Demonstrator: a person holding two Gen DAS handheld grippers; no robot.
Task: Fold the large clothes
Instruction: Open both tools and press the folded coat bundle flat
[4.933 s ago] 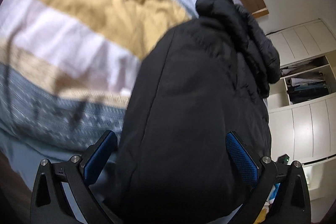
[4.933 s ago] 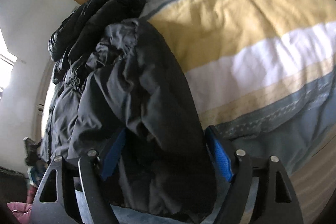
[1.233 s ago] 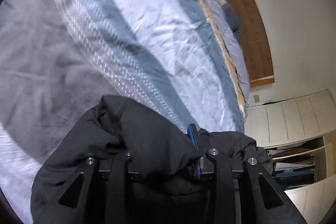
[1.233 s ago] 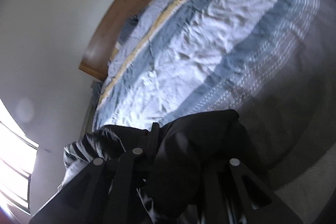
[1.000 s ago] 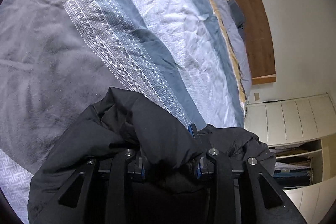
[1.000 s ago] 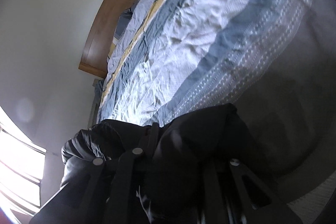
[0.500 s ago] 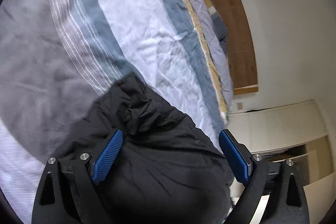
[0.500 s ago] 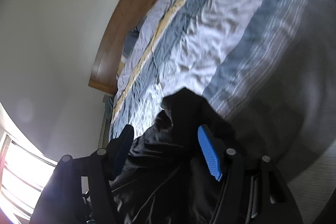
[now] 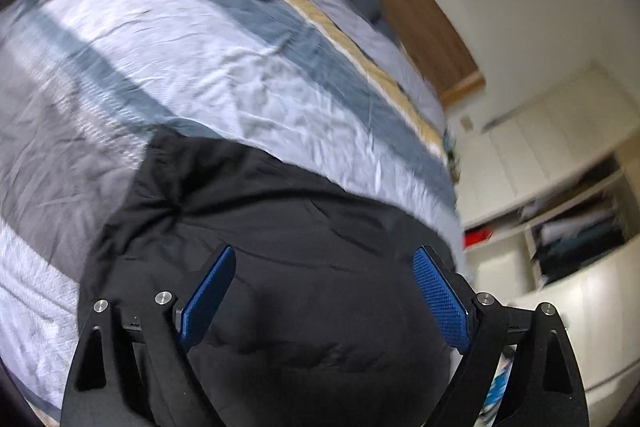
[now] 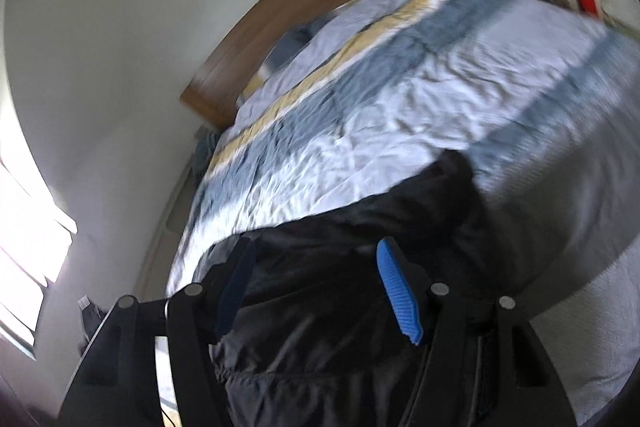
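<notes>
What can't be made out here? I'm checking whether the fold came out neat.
- Black jacket, left wrist view: near part cut off by the bottom edge and hidden behind the open left gripper.
- Jacket's left side, right wrist view: hidden behind the open right gripper.
- Bedspread pattern: blurred.
- Shelf contents: blurred.
</notes>
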